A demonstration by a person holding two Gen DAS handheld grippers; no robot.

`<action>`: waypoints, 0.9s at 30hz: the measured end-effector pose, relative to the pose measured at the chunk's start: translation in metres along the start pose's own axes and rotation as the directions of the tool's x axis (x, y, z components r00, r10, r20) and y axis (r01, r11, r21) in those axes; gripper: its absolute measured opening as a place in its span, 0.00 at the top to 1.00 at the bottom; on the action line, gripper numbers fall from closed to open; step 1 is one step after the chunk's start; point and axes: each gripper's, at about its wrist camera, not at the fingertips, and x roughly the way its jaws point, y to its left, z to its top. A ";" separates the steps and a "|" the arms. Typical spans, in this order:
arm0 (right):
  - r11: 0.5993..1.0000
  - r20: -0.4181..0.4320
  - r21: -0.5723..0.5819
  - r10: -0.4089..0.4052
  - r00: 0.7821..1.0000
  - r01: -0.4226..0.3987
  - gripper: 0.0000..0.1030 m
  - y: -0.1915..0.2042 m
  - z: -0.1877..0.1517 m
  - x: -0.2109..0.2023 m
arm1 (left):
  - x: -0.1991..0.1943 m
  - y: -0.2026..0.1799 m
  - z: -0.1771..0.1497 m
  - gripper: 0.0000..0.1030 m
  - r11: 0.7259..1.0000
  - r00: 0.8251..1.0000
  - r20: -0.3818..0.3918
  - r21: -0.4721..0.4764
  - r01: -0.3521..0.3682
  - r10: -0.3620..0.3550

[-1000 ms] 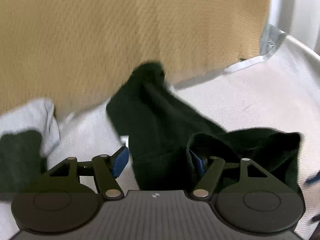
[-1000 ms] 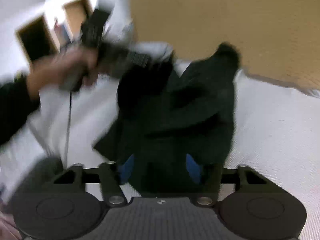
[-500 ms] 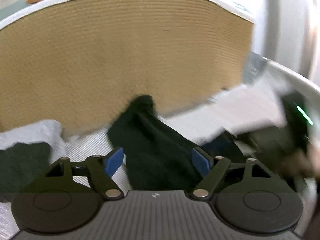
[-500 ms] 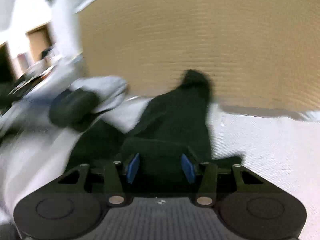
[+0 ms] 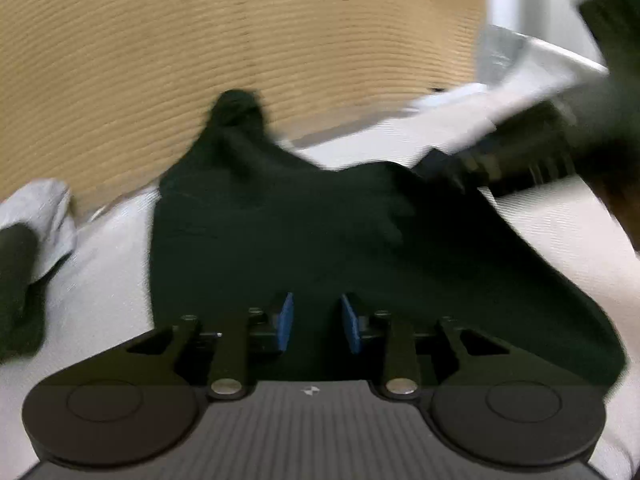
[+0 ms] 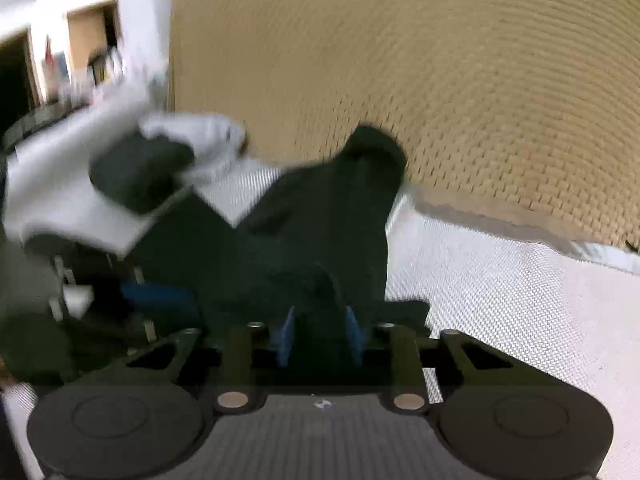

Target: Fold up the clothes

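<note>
Black garment (image 5: pixel 320 232) lay on white woven cloth (image 6: pixel 500 304); left gripper (image 5: pixel 316 326) and right gripper (image 6: pixel 320 338), jaws just closing, each pinched its 6 o'clock edge.

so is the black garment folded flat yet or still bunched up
Still bunched: the black garment lies rumpled in humps on the white surface, not flat.

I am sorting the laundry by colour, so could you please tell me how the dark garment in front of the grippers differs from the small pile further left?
The dark garment is one large piece spread across the white cover; the pile is small and bunched. The garment is dark all over; the pile mixes light grey with a dark piece. The garment reaches both grippers; the pile lies apart. Both sit before the woven tan panel.
</note>
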 end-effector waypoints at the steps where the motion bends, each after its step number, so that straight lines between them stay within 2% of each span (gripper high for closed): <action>1: 1.000 -0.016 -0.015 -0.020 1.000 0.020 0.76 0.004 -0.002 0.010 | 0.004 0.003 -0.001 0.75 1.000 1.000 -0.009 -0.028 -0.008 0.007; 5: 0.995 -0.101 -0.060 -0.079 0.992 0.073 0.76 0.010 -0.004 0.053 | 0.013 0.002 -0.006 0.80 0.996 0.996 -0.007 -0.002 -0.091 0.091; 7: 0.994 -0.127 -0.077 -0.084 0.988 0.074 0.77 0.008 -0.002 0.066 | 0.012 0.010 -0.005 0.88 0.992 0.994 -0.003 -0.061 -0.109 0.109; 9: 0.993 -0.134 -0.090 -0.089 0.987 0.078 0.77 0.009 -0.002 0.064 | 0.007 0.015 -0.003 0.91 0.986 0.991 0.008 -0.104 -0.130 0.132; 11: 0.993 -0.132 -0.086 -0.097 0.987 0.086 0.77 0.009 0.000 0.058 | -0.005 0.013 0.000 0.87 0.981 0.985 0.029 -0.098 -0.165 0.168; 14: 0.997 -0.054 -0.012 -0.076 0.996 0.076 0.77 0.003 -0.002 0.028 | -0.008 0.003 -0.001 0.59 0.987 0.987 0.015 -0.019 -0.158 0.158; 16: 0.998 -0.051 0.021 -0.058 0.997 0.059 0.71 0.001 -0.007 0.021 | 0.005 -0.002 -0.006 0.58 0.986 0.986 -0.031 0.023 -0.166 0.166; 18: 0.998 -0.048 0.054 -0.039 0.998 0.041 0.71 -0.001 -0.013 0.014 | 0.012 0.008 -0.009 0.58 0.990 0.990 -0.047 -0.030 -0.138 0.137; 20: 0.999 -0.122 0.027 -0.029 0.992 0.033 0.71 0.003 -0.022 0.027 | 0.016 0.019 -0.011 0.58 0.991 0.994 -0.053 -0.091 -0.102 0.097; 21: 0.999 -0.130 0.006 -0.036 0.991 0.037 0.70 0.006 -0.027 0.033 | 0.016 0.025 -0.011 0.58 0.990 0.996 -0.054 -0.115 -0.082 0.077; 24: 0.997 -0.118 -0.058 -0.064 0.991 0.058 0.70 0.013 -0.035 0.040 | 0.006 0.016 -0.013 0.59 0.994 0.995 -0.046 -0.047 -0.093 0.091; 27: 0.996 -0.149 -0.044 -0.079 0.986 0.073 0.70 0.014 -0.027 0.042 | -0.021 0.003 -0.017 0.58 0.995 0.995 -0.003 0.008 -0.101 0.101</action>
